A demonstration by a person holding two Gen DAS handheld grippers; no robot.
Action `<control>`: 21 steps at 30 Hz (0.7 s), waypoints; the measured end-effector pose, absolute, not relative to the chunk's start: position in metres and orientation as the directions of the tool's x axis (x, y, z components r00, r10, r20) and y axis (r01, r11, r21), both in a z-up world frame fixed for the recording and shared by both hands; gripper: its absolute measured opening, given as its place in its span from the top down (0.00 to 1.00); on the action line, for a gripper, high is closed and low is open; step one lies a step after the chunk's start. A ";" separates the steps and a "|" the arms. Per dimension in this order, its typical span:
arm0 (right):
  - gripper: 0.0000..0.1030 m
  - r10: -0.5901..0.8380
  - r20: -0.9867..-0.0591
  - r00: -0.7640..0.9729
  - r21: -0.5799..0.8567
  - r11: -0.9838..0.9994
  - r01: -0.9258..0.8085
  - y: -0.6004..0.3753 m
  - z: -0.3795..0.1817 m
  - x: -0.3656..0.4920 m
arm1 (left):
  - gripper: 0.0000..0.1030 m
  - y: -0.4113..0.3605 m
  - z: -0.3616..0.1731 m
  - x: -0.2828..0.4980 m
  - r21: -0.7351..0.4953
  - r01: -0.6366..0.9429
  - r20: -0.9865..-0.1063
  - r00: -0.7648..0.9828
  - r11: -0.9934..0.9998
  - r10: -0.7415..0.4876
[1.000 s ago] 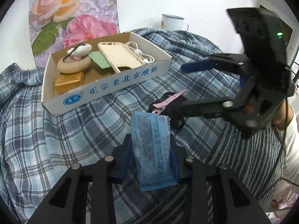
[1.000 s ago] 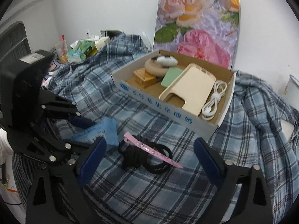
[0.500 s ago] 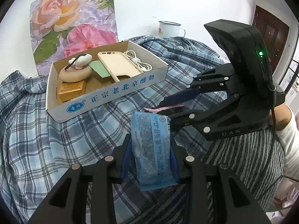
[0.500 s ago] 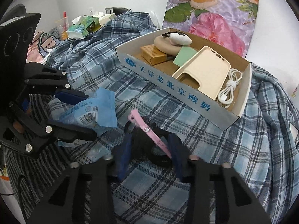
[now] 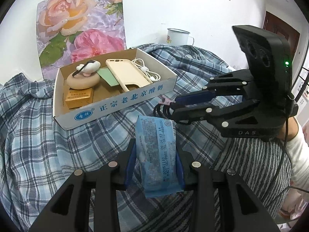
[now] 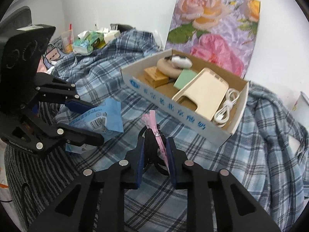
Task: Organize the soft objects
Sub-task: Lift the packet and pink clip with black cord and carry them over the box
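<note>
- Your left gripper (image 5: 154,160) is pinching the blue packet (image 5: 157,154) across its middle; the packet stands up between the pads, over the plaid cloth (image 5: 38,145) and just in front of the box (image 5: 119,106).
- Your right gripper (image 6: 155,154) has just been closing; its pads now squeeze a bundle of black hair ties (image 6: 150,150) with a pink clip (image 6: 156,135) caught alongside. The bundle sits just short of the box's near wall.
- The clip stands up past the pads at a slant, so it may be only loosely trapped and could slide out on the way to the box.
- A dangling tie loop could snag the box's front wall, I'd guess, and drag the light cardboard.
- The two grippers are close together; moving both at once risks a knock.
- The box is already crowded with a phone case (image 5: 127,73), cable (image 5: 146,71) and puff (image 5: 83,80), so free floor is scarce.
- Writing: the box front carries blue Chinese characters, roughly "正宗老北京酸奶", beside a blue oval logo. The packet shows "20251110", "08 16:43 14" and "TEL 0572-6680103". The right gripper's body reads "DAS".
</note>
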State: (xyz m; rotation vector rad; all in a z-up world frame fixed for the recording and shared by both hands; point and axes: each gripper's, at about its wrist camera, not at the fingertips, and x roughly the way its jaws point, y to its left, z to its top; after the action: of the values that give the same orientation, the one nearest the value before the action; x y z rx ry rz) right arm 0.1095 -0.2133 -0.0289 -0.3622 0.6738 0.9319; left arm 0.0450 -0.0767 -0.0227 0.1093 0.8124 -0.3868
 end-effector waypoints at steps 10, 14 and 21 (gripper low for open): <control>0.83 0.617 -0.590 0.521 -0.087 0.593 -0.801 -0.221 -0.013 0.103 | 0.63 -0.071 -0.014 0.044 -0.051 0.357 -0.700 0.653 0.933 -0.289; 0.85 0.616 -0.553 0.561 -0.108 0.615 -0.781 -0.227 -0.007 0.102 | 0.63 -0.065 -0.002 0.044 -0.028 0.326 -0.673 0.693 0.945 -0.259; 0.86 0.624 -0.468 0.626 -0.156 0.639 -0.753 -0.235 0.018 0.098 | 0.63 -0.054 0.028 0.045 -0.003 0.288 -0.624 0.748 0.958 -0.227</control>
State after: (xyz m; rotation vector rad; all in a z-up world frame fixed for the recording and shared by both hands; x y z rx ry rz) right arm 0.0978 -0.2349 0.0180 -0.3556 0.3934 0.8086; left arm 0.0448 -0.0541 0.0284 0.0955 0.6692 -0.2823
